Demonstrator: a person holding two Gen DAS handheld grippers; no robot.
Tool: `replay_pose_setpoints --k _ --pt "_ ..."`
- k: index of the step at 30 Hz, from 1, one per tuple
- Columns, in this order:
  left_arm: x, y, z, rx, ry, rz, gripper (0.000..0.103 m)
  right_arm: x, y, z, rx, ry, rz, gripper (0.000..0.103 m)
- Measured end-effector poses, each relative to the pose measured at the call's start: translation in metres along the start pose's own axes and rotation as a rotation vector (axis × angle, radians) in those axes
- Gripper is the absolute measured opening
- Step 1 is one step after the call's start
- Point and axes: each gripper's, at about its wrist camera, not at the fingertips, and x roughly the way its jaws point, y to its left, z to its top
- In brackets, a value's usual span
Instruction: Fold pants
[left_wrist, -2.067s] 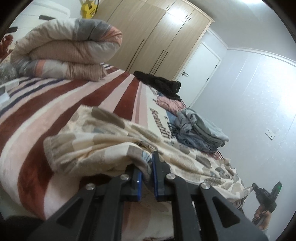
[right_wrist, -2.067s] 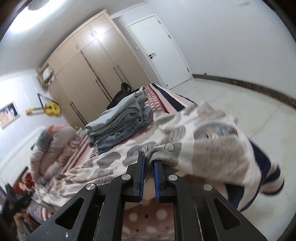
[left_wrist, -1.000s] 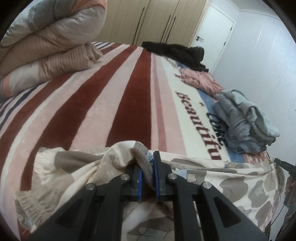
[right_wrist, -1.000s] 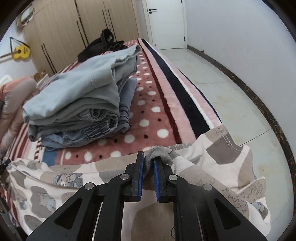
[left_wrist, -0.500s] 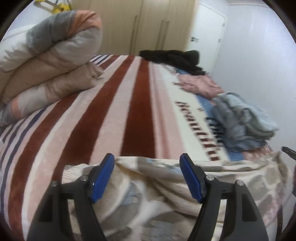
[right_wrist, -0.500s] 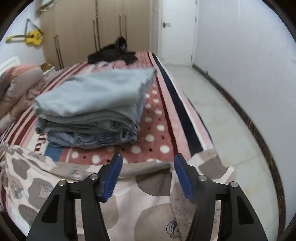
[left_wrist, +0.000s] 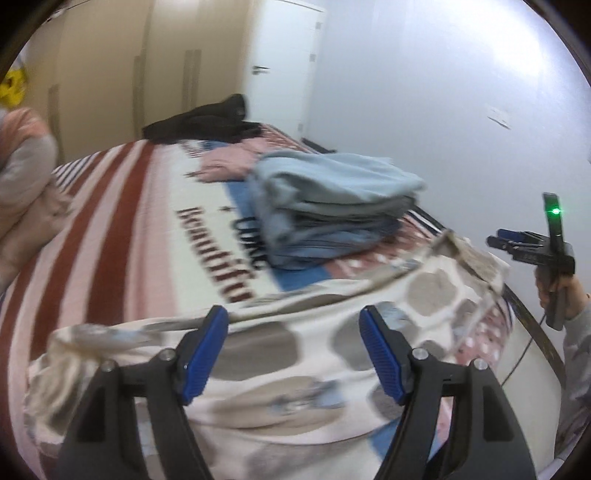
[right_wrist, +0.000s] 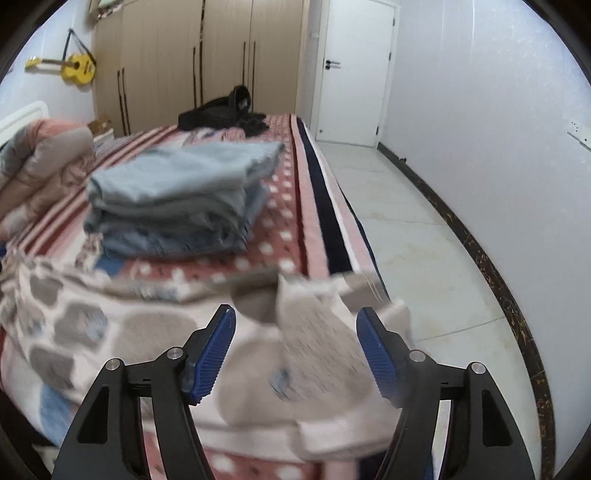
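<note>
The cream pants with grey-brown patches (left_wrist: 295, 354) lie spread across the near edge of the bed, below both grippers; they also show in the right wrist view (right_wrist: 155, 328). My left gripper (left_wrist: 295, 350) is open and empty, just above the pants. My right gripper (right_wrist: 295, 350) is open and empty above the pants' right end, where a flap (right_wrist: 314, 325) hangs at the bed's corner. The right gripper also shows in the left wrist view (left_wrist: 517, 247), held in a hand beyond the bed's right edge.
A stack of folded blue-grey clothes (left_wrist: 325, 206) sits on the striped bedspread (left_wrist: 122, 229) behind the pants. Pink (left_wrist: 229, 162) and black garments (left_wrist: 207, 122) lie farther back. A rolled duvet (right_wrist: 40, 162) is at the left. The tiled floor (right_wrist: 406, 221) lies right of the bed.
Both grippers have opened and let go of the pants, which now lie on the bed. Both have pulled back and lifted a little.
</note>
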Motion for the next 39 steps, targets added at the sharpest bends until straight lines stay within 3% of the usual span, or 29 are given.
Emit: replay_pose_setpoints --k 8,10,14,16,19,20,25,28,39 --pt "0.032 -0.041 -0.002 0.05 0.047 -0.013 0.071 0.007 -0.023 -0.064 -0.085 0.027 0.086 0.067" --pt "0.041 -0.042 -0.005 0.052 0.062 0.0 0.071 0.014 -0.024 -0.073 -0.098 0.034 0.076 0.067" --pt "0.055 -0.042 -0.012 0.04 0.09 0.011 0.071 0.025 -0.017 -0.082 -0.17 0.014 0.022 0.078" --pt "0.06 -0.042 -0.014 0.036 0.098 0.012 0.071 0.03 -0.014 -0.083 -0.197 0.005 0.001 0.078" --pt "0.064 -0.044 -0.016 0.039 0.103 0.014 0.071 0.033 -0.015 -0.082 -0.208 -0.003 -0.013 0.067" --pt "0.064 -0.044 -0.016 0.041 0.103 0.015 0.071 0.033 -0.016 -0.08 -0.208 -0.002 -0.014 0.057" --pt "0.067 -0.045 -0.016 0.05 0.101 0.013 0.072 0.029 -0.03 -0.078 -0.191 0.02 0.001 0.032" --pt "0.069 -0.044 -0.015 0.047 0.1 0.01 0.072 0.031 -0.033 -0.076 -0.191 0.035 -0.036 0.009" --pt "0.061 -0.029 -0.012 0.031 0.08 0.04 0.072 0.031 -0.055 -0.029 -0.111 0.017 0.014 0.005"
